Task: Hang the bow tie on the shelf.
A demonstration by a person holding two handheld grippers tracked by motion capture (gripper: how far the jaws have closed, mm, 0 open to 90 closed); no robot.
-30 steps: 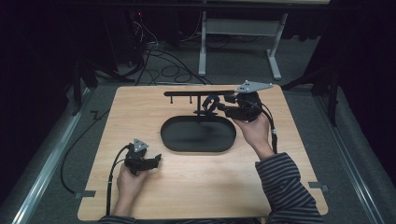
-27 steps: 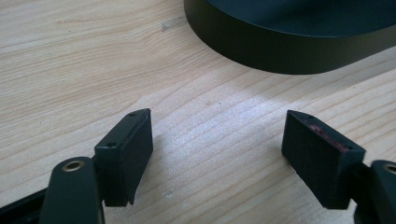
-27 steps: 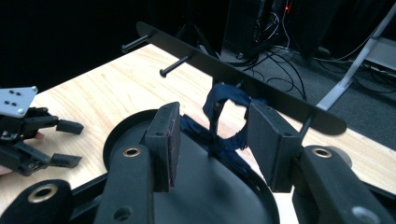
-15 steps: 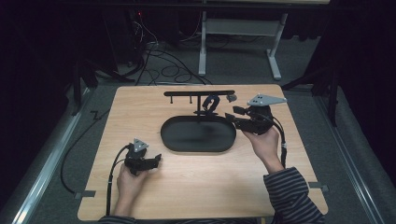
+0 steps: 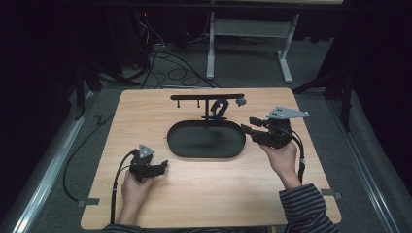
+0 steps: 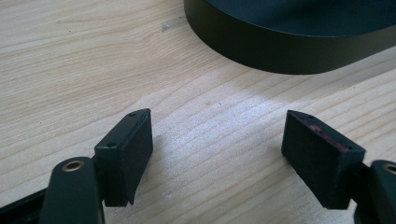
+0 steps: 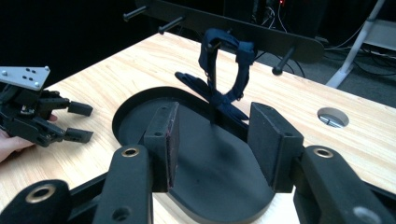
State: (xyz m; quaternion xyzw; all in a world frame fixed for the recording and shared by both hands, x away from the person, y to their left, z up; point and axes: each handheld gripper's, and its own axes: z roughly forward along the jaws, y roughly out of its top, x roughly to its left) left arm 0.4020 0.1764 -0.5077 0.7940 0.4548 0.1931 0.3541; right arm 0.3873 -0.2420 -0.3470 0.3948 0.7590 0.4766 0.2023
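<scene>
- Down on the wooden table (image 5: pixel 204 194), the left gripper (image 5: pixel 159 167) rests low near the front left, jaws spread wide and empty, just short of the black oval tray (image 5: pixel 206 140).
- Right gripper (image 5: pixel 248 125) hovers at the tray's right end, jaws parted, grasping nothing.
- Dark strap (image 7: pixel 227 65) hangs from a peg of the black rack (image 5: pixel 208 97) behind the tray.

Overhead plus two low views — shared tray (image 5: pixel 206 140)
</scene>
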